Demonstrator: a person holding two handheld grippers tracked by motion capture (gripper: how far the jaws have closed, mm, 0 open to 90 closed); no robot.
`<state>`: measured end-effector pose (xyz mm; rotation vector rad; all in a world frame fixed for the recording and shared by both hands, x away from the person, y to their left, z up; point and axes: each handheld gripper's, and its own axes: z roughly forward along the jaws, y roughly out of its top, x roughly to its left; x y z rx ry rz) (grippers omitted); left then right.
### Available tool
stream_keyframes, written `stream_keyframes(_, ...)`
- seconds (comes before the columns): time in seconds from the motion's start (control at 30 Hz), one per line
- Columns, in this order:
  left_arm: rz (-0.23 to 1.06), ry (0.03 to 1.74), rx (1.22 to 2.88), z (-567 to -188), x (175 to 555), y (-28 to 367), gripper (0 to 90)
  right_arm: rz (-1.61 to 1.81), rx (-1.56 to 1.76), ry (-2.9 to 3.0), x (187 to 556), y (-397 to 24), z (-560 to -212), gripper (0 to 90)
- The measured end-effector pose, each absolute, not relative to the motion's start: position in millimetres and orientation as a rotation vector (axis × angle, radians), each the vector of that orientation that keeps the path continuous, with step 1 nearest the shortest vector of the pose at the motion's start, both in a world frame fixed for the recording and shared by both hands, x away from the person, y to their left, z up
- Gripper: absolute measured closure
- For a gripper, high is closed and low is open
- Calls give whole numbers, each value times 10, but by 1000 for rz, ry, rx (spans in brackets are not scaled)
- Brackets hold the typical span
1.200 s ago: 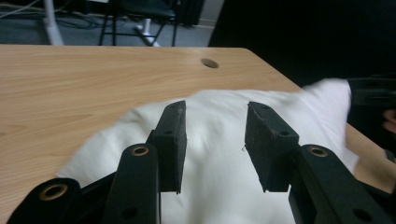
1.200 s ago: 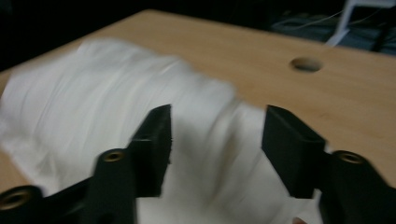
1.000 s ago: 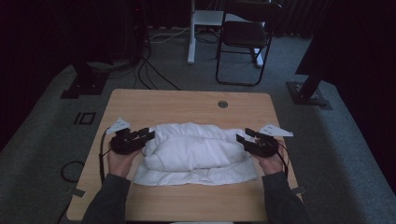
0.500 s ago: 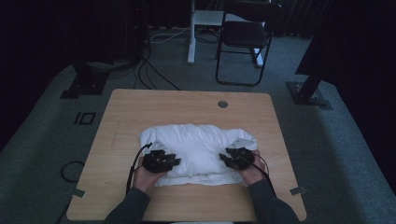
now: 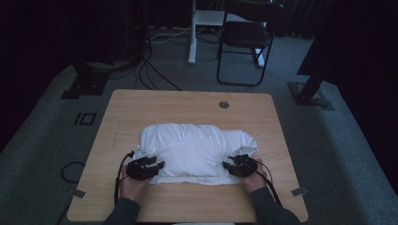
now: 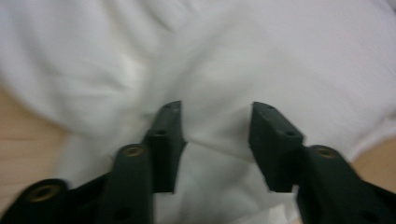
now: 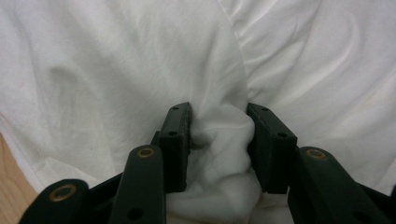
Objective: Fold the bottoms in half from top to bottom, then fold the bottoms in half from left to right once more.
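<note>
A white cloth (image 5: 192, 150), folded into a thick bundle, lies on the wooden table (image 5: 187, 105) toward its near half. My left gripper (image 5: 157, 165) is at the bundle's near left corner. In the left gripper view its jaws (image 6: 215, 128) stand partly apart with creased cloth (image 6: 219, 60) pinched between them. My right gripper (image 5: 228, 165) is at the near right corner. In the right gripper view its jaws (image 7: 218, 128) press on a bunched ridge of the cloth (image 7: 116, 70). A hand holds each gripper from the table's near edge.
A round cable hole (image 5: 224, 104) sits near the table's far edge. Behind the table stand a black chair (image 5: 246, 37), a white desk leg (image 5: 192, 33) and black stand bases (image 5: 84, 79) on grey carpet. Cables trail on the floor at the left.
Both grippers have come from the cloth's left and right sides in to its near corners and toward the person. The cloth's sides are now folded in and the bundle sits more compact.
</note>
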<state>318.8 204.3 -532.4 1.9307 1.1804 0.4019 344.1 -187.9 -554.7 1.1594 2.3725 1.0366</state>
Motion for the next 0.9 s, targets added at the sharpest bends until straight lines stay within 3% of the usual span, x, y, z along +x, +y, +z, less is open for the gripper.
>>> stream_keyframes(0.13,459,1249,1852,-5214,3282,2188,416,1055,1173,2367,3477,-1855,-5554,598)
stream_keyframes(0.17,451,1280,1852,-5210,3345,2216,328,1057,1186,2364,3495,-1840,-5552,596)
stream_keyframes(0.4,461,1437,1905,-5457,3661,2218,151,1071,1197,2354,3548,-1794,-5558,590)
stream_keyframes(0.6,455,1473,1916,-5530,3714,2212,84,1078,1198,2351,3545,-1793,-5563,587)
stream_keyframes(0.63,473,1488,1917,-5540,3723,2206,33,1077,1197,2350,3544,-1792,-5563,586)
stream_keyframes(0.9,485,1487,1933,-5549,3719,2188,8,1087,1193,2344,3540,-1793,-5571,581)
